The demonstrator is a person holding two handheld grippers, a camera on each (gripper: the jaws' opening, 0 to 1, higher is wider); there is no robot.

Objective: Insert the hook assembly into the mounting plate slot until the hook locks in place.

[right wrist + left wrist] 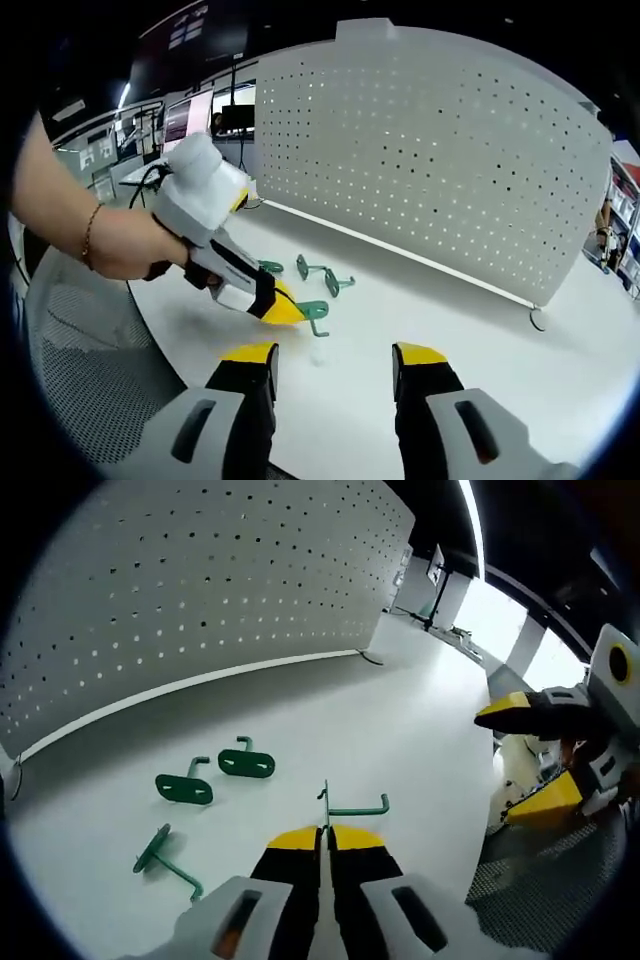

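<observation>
While the left hand-held gripper point(325, 832) pinches a green hook assembly point(352, 807) just above the white surface point(400, 720), the right hand-held gripper point(335, 357) hangs spread and empty. Three more green hooks point(212, 775) lie before the perforated mounting plate point(200, 590).

The upright perforated pegboard point(440, 150) walls off the far side of the white table point(480, 330), and its foot point(372, 660) sticks out onto the surface at one end. Three loose green hooks point(212, 775) lie clustered before the board near the left gripper point(325, 832). Ahead of the right gripper point(335, 352), the tabletop lies bare up to the board.
</observation>
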